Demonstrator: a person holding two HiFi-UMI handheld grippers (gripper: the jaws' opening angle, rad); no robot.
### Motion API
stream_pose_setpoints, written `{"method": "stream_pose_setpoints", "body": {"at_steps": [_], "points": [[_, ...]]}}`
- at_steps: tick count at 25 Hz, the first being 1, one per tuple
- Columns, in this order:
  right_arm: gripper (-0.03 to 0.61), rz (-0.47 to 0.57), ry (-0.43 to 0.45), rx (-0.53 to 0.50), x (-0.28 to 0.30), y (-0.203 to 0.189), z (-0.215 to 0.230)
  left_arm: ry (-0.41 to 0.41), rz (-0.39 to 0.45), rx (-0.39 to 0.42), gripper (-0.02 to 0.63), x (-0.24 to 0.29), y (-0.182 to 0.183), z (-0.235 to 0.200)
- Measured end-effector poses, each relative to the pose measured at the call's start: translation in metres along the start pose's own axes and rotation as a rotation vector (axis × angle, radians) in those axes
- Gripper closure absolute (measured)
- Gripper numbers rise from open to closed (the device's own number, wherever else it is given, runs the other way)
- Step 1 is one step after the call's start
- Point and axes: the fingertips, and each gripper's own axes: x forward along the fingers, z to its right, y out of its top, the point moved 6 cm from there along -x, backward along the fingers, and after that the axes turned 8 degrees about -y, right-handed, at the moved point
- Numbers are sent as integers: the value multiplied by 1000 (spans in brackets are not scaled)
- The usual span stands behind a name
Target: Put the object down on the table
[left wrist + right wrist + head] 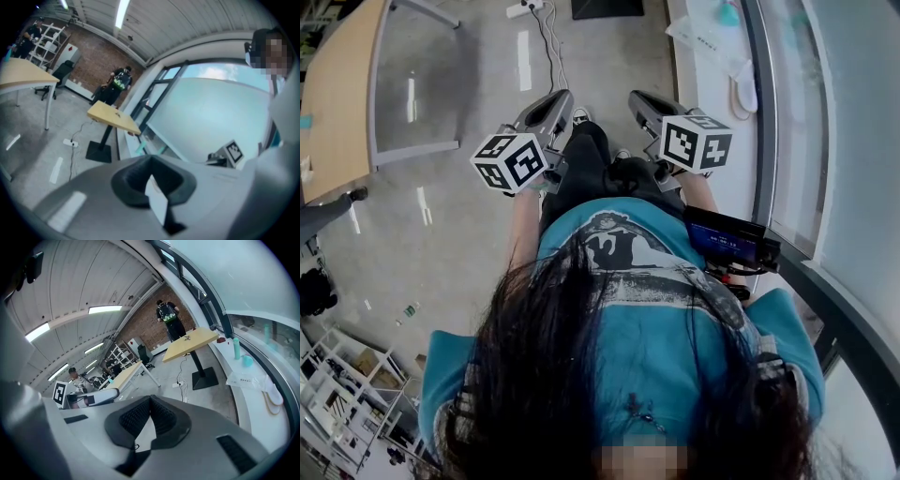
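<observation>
Grey concrete floor [469,216] was noted under both arms, with a curved window wall [825,122] on the right side. Left tongs [150,159] were found shut, pads tip to tip, nothing gripped; a pale patch behind the tips was probably floor seen through the gap. Right tongs [150,398] were likewise closed and empty. Both were held side by side in front of the person [647,328], near each other and tilted slightly down, judged a rest pose rather than a placing one. No object could be made out in either tongs or nearby, so its place could not be told. A wooden table [333,103] stood well apart at the left; a white ledge [712,84] ran close along the right. Open floor was noted ahead, broken only by a cable [546,42] and a dark table foot [607,7].
</observation>
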Motion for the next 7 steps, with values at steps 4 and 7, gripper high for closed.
{"method": "stream_pose_setpoints", "body": {"at_steps": [4,7], "points": [[571,2,3,1,-1,0,0,2,-17,18,614,0,-3,4],[571,-2,1,3,-1,-1,0,-3,-23,22,614,0,-4,8]]}}
